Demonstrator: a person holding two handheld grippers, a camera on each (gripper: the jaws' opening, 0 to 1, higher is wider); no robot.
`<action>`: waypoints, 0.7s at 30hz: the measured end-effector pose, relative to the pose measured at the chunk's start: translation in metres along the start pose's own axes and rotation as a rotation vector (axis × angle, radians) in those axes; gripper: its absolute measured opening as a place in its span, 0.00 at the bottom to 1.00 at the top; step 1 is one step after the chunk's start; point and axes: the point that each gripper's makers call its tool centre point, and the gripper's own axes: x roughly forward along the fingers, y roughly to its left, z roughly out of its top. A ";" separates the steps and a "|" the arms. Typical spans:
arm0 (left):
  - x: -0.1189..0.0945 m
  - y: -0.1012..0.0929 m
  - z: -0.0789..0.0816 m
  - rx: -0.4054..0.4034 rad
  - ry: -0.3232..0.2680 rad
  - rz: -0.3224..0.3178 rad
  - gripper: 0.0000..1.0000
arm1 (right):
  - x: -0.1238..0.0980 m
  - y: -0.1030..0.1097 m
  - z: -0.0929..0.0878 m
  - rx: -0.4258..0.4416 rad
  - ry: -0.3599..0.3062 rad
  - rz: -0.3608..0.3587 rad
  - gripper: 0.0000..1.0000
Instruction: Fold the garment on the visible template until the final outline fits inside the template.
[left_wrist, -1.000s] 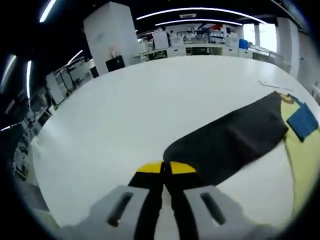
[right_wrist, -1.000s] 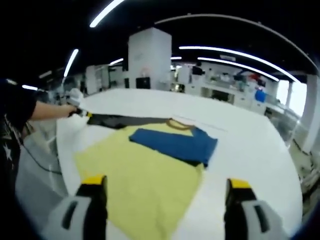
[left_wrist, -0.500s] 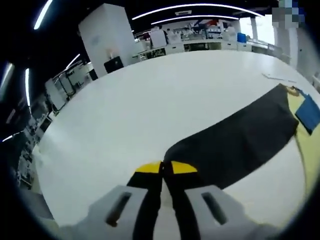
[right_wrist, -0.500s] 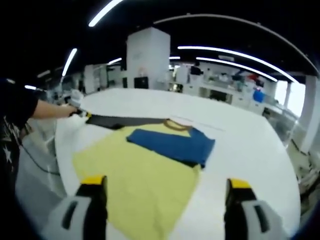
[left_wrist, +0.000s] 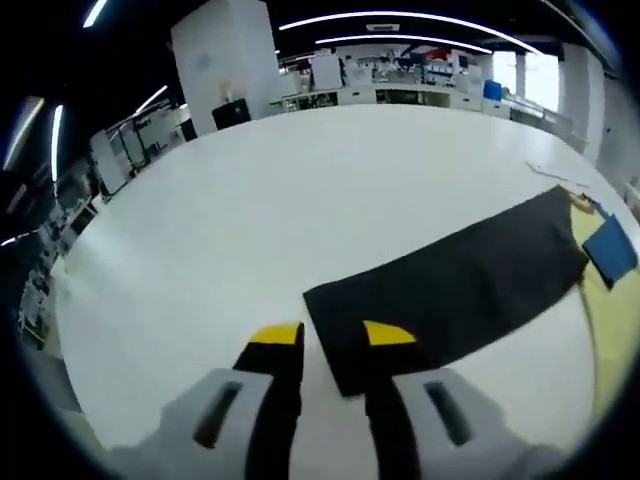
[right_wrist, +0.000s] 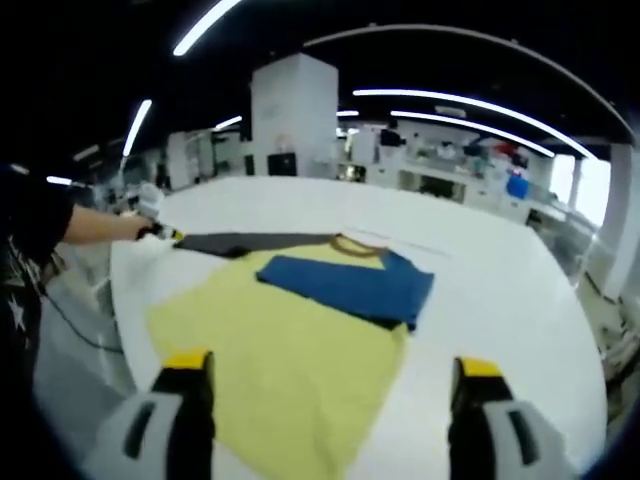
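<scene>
The garment (right_wrist: 290, 350), a yellow shirt with one blue sleeve (right_wrist: 350, 288) folded across its chest and a dark sleeve (left_wrist: 460, 285) stretched out flat, was seen spread on the white table (left_wrist: 250, 210). It was judged light, soft and limp, best taken by a cuff or hem edge. The left hand-held gripper (left_wrist: 332, 338) was seen parted narrowly over the dark cuff, gripping nothing; the right hand-held gripper (right_wrist: 330, 385) was held wide above the hem.

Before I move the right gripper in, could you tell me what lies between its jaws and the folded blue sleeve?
In the right gripper view, only the shirt's yellow body lies between the right gripper and the blue sleeve.
</scene>
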 end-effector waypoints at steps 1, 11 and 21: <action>0.001 0.003 -0.001 -0.006 0.003 -0.001 0.21 | 0.000 0.000 0.000 0.001 -0.001 0.000 0.99; 0.003 -0.002 -0.006 -0.050 0.026 -0.021 0.19 | -0.003 -0.004 -0.002 0.008 0.002 -0.019 0.99; 0.004 0.004 -0.008 -0.225 0.030 0.027 0.12 | -0.007 -0.003 -0.004 0.008 0.002 -0.037 0.99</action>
